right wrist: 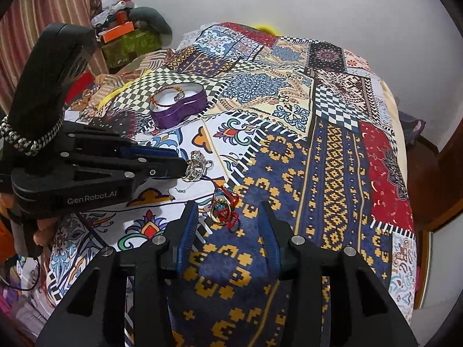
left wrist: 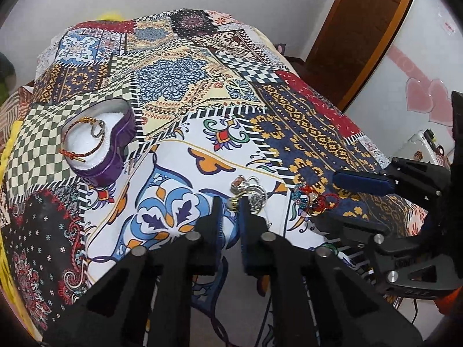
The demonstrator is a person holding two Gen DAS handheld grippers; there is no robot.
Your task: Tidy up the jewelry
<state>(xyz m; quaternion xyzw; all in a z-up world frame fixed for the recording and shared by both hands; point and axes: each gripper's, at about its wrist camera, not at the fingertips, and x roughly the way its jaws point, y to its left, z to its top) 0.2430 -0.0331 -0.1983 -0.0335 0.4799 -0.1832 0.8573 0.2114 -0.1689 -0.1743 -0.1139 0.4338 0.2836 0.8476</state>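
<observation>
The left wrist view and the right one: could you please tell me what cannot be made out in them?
- Ring pile, left wrist view: the left gripper hides what its fingertips pinch.
- Same pile, right wrist view: pieces too small to count.
- Purple heart-shaped tin: the rim hides its depth.
- Beaded charm: tangled; its type is unclear.

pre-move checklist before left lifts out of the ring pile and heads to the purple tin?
1. Left gripper shut on gold ring: ok.
2. Only one piece caught: cannot tell, silver rings touch its fingers.
3. Right gripper open, holding nothing: ok.
4. Purple tin open, upright: ok.
5. Room in tin beside the cord bracelet: ok.
6. Beaded red piece apart from left fingers: ok.
</observation>
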